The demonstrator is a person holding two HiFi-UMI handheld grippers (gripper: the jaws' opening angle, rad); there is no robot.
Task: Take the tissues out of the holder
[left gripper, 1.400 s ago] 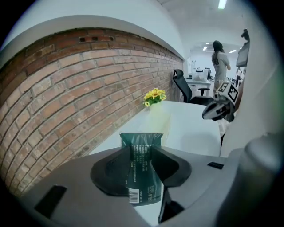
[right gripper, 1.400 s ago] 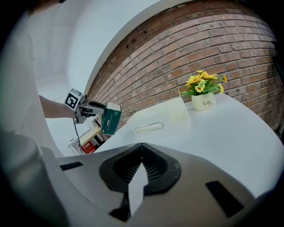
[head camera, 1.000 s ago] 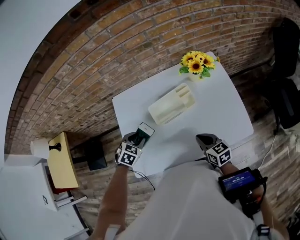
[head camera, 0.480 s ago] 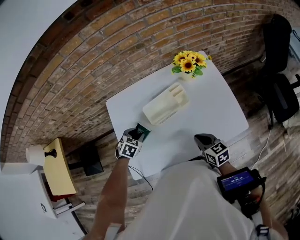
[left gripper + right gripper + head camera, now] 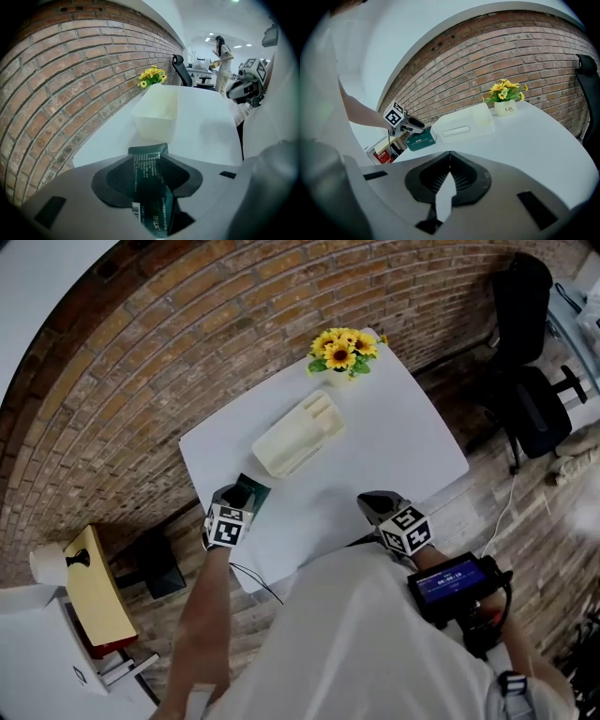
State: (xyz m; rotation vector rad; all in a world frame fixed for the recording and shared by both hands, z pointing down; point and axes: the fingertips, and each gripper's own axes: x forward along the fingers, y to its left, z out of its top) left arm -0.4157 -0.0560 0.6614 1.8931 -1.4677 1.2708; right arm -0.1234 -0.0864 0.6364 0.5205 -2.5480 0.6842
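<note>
The left gripper [image 5: 240, 497] grasps the dark green plastic tissue pack [image 5: 150, 178] just outside the cream plastic holder [image 5: 298, 435] — apparently to set it aside; the right gripper [image 5: 450, 174], clenched on nothing, hovers spare.

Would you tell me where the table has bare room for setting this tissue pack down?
Bare: the table's right side, between the holder and the right edge, and the near strip between left claw and right claw. Crowded: the far side, with holder and flowers.

Matt plastic holder [image 5: 298, 435], smooth table [image 5: 403, 442], rough brick wall [image 5: 141, 381].
</note>
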